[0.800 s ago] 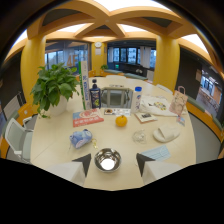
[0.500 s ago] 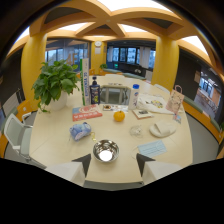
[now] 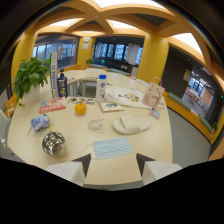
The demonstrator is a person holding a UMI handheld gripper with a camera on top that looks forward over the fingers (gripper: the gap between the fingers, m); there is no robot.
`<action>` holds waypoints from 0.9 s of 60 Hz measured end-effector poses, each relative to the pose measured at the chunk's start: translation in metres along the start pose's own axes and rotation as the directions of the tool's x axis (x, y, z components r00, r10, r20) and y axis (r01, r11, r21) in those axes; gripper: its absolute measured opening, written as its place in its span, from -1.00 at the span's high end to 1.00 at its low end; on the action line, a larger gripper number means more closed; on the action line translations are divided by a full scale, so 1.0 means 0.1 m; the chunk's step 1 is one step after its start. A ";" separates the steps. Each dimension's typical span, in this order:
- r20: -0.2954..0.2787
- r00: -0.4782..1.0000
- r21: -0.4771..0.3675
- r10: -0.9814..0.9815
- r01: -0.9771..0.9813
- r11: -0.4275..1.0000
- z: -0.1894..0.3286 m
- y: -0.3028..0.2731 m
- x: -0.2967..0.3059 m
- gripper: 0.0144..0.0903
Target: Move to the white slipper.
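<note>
slipper (image 3: 131, 124) beyond open tongs (image 3: 113, 163)

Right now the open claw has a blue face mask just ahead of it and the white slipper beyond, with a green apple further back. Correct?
Not quite: the gripper view shows an orange, not a green apple. The claw is open, the face mask lies just ahead, the white slipper beyond.

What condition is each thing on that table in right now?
hand-held gripper: open, empty.
white slipper: flat on the table, beyond the fingers, untouched.
face mask: spread flat, just ahead of the fingers.
metal bowl: upright.
orange: resting loose.
water bottle: upright, capped.
</note>
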 end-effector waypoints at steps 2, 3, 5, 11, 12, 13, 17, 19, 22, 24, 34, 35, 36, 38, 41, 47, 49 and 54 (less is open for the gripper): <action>-0.001 1.000 0.004 0.001 -0.001 1.000 0.13 -0.04 0.13 -0.89; -0.001 1.000 0.006 0.001 -0.001 1.000 0.20 -0.07 0.20 -0.89; 0.002 1.000 0.012 0.000 0.000 1.000 0.35 -0.12 0.31 -0.89; 0.011 1.000 0.023 -0.013 0.013 1.000 0.81 -0.30 0.60 -0.89; 0.013 1.000 0.024 -0.015 0.015 1.000 0.89 -0.33 0.65 -0.89; 0.014 1.000 0.024 -0.015 0.015 1.000 0.97 -0.35 0.69 -0.89; 0.022 1.000 0.019 -0.011 0.011 1.000 1.27 -0.43 0.84 -0.89; 0.020 1.000 0.018 -0.013 0.013 1.000 1.43 -0.44 0.91 -0.89; 0.024 1.000 0.012 -0.020 0.019 1.000 1.63 -0.48 0.98 -0.88; 0.028 0.999 0.007 -0.023 0.023 1.000 1.76 -0.49 1.02 -0.89; 0.076 0.997 -0.022 -0.019 0.020 1.000 2.20 -0.54 1.02 -0.89; 0.079 0.997 -0.024 -0.018 0.020 0.999 2.22 -0.53 1.02 -0.88; 0.083 0.996 -0.027 -0.018 0.020 0.999 2.24 -0.53 1.02 -0.89; 0.089 0.996 -0.031 -0.017 0.019 0.999 2.27 -0.53 1.02 -0.89; 0.100 0.995 -0.038 -0.015 0.019 0.999 2.30 -0.52 1.00 -0.88; 0.116 0.993 -0.049 -0.005 0.011 0.999 2.34 -0.50 0.99 -0.89; 0.116 0.993 -0.052 -0.006 0.012 0.999 2.35 -0.50 1.00 -0.88; 0.116 0.993 -0.057 -0.008 0.015 0.998 2.36 -0.49 1.01 -0.88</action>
